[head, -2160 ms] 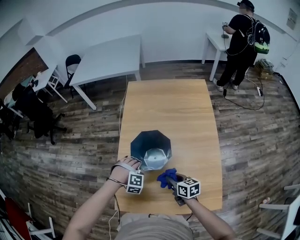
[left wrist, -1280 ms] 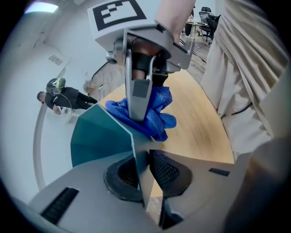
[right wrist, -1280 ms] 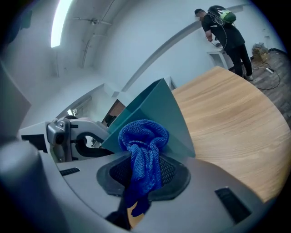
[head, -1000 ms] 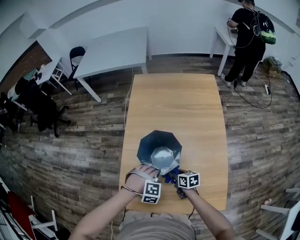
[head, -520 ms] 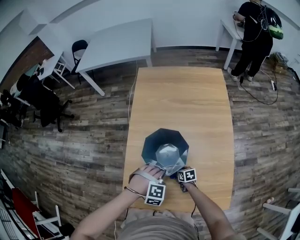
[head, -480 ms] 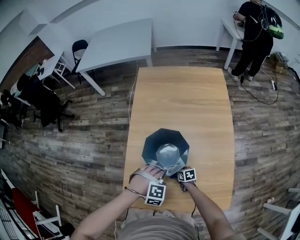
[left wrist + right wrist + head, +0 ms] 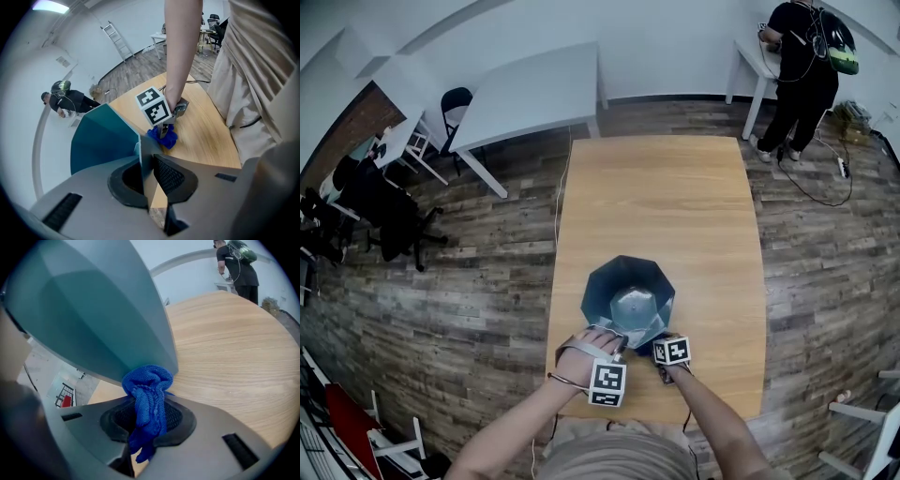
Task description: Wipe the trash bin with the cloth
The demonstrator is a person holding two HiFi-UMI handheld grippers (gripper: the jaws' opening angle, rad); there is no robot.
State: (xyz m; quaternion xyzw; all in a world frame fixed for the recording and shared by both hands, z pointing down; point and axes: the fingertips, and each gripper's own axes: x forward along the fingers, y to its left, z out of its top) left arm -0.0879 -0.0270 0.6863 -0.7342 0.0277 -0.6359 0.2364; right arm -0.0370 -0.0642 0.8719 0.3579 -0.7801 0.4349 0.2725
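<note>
left tongs (image 7: 149, 174) are pinched narrow on the thin side wall of the teal trash bin (image 7: 98, 140), which stands on the table (image 7: 225, 357) just ahead of both tongs. right tongs (image 7: 147, 420) clamp a bunched blue cloth (image 7: 147, 383); the wad at their tip presses the bin's lower outer wall.

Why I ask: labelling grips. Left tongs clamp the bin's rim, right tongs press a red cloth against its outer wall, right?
The cloth is blue, not red; the right gripper view shows it. So: the left tongs clamp the bin's rim, the right tongs press a blue cloth against its outer wall.
</note>
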